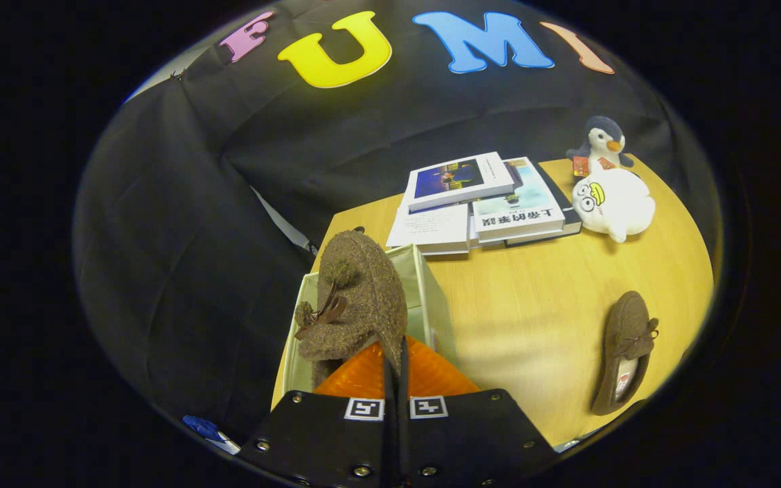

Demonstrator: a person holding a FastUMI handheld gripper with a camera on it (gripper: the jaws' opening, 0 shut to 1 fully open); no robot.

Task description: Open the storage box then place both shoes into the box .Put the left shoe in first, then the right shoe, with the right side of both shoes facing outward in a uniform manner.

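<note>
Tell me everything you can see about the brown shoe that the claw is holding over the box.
The held shoe is a brown, fuzzy, fleece-like slipper with a small bow and pompoms on its upper. The claw is shut on its heel end, so it hangs toe-up and tilted just ahead of the fingers. It sits over the open storage box, whose pale walls frame it; whether it touches the box cannot be told. Its sole faces away.

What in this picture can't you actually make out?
- Inside of the storage box, gripper view: hidden by the brown shoe held over it.
- Grip of the hand-held gripper on that shoe: fingers nearly together, contact hidden.
- Second shoe on the table: left or right, too small to tell.
</note>
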